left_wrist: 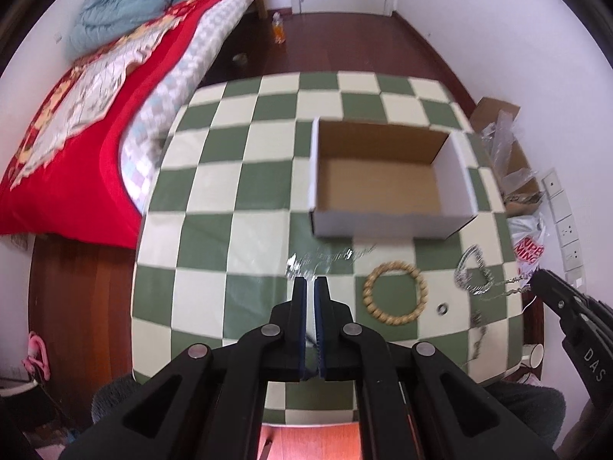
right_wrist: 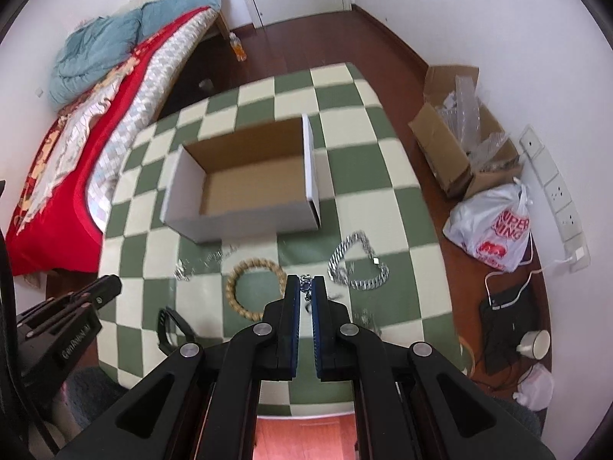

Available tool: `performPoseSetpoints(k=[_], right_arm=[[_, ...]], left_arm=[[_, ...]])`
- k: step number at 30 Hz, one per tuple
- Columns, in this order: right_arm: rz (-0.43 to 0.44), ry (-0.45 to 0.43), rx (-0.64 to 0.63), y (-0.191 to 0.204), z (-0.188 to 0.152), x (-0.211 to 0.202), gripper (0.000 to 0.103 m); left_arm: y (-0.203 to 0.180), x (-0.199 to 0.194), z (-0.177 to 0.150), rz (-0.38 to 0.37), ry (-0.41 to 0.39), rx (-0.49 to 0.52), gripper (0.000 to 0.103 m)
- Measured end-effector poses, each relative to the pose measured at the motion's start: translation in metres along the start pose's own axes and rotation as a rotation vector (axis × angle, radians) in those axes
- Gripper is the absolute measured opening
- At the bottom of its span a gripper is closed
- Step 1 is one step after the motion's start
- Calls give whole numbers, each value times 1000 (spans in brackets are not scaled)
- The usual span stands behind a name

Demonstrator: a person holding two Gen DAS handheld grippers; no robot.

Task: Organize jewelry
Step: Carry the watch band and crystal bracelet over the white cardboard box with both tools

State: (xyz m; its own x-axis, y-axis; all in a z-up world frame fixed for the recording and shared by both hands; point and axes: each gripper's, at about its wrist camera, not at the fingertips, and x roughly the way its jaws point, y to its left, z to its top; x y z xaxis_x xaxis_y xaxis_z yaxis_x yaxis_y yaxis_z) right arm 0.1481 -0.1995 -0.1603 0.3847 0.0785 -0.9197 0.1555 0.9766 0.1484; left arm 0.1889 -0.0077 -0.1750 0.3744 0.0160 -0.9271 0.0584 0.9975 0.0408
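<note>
A white cardboard box (left_wrist: 383, 226) (right_wrist: 237, 226) with a bare brown inside stands open on the green-and-cream checked table (left_wrist: 237, 230). In front of it lie a thin silver chain (left_wrist: 329, 257) (right_wrist: 207, 258), a wooden bead bracelet (left_wrist: 369, 287) (right_wrist: 231, 287), a thick silver chain (left_wrist: 463, 264) (right_wrist: 341, 257), a small ring (left_wrist: 444, 308) and a black band (right_wrist: 168, 322). My left gripper (left_wrist: 310, 280) (right_wrist: 113, 281) hovers shut over the thin chain's end, with nothing seen pinched. My right gripper (right_wrist: 305, 281) (left_wrist: 536, 283) is shut on a fine silver necklace (right_wrist: 305, 288), whose strands trail leftward (left_wrist: 509, 281).
A bed with a red blanket (left_wrist: 76, 145) runs along the table's left side. On the floor to the right sit a cardboard box with plastic wrap (right_wrist: 456, 145), a white shopping bag (right_wrist: 494, 226), a mug (right_wrist: 534, 343) and cables. A bottle (left_wrist: 278, 28) stands near the far door.
</note>
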Motion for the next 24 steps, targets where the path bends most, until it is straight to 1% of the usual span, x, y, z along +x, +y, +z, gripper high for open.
performPoseSetpoints(k=[3, 10, 13, 16, 18, 20, 24], right_arm=[[18, -42, 0, 4, 17, -16, 6], [52, -136, -27, 19, 70, -47, 6], [60, -159, -41, 27, 94, -50, 6], [75, -153, -37, 30, 113, -41, 6], [84, -137, -30, 32, 124, -32, 6], [101, -108, -16, 32, 133, -16, 6], [128, -36, 1, 34, 145, 22, 6]], left_arm=[[-6, -15, 15, -15, -37, 8, 1], [-20, -40, 56, -24, -123, 34, 1], [-23, -45, 74, -23, -148, 43, 1], [-22, -42, 92, -16, -162, 40, 1], [-21, -35, 103, -31, -151, 28, 1], [-18, -23, 115, -57, -120, 9, 1], [-11, 13, 137, -159, -20, -49, 1]])
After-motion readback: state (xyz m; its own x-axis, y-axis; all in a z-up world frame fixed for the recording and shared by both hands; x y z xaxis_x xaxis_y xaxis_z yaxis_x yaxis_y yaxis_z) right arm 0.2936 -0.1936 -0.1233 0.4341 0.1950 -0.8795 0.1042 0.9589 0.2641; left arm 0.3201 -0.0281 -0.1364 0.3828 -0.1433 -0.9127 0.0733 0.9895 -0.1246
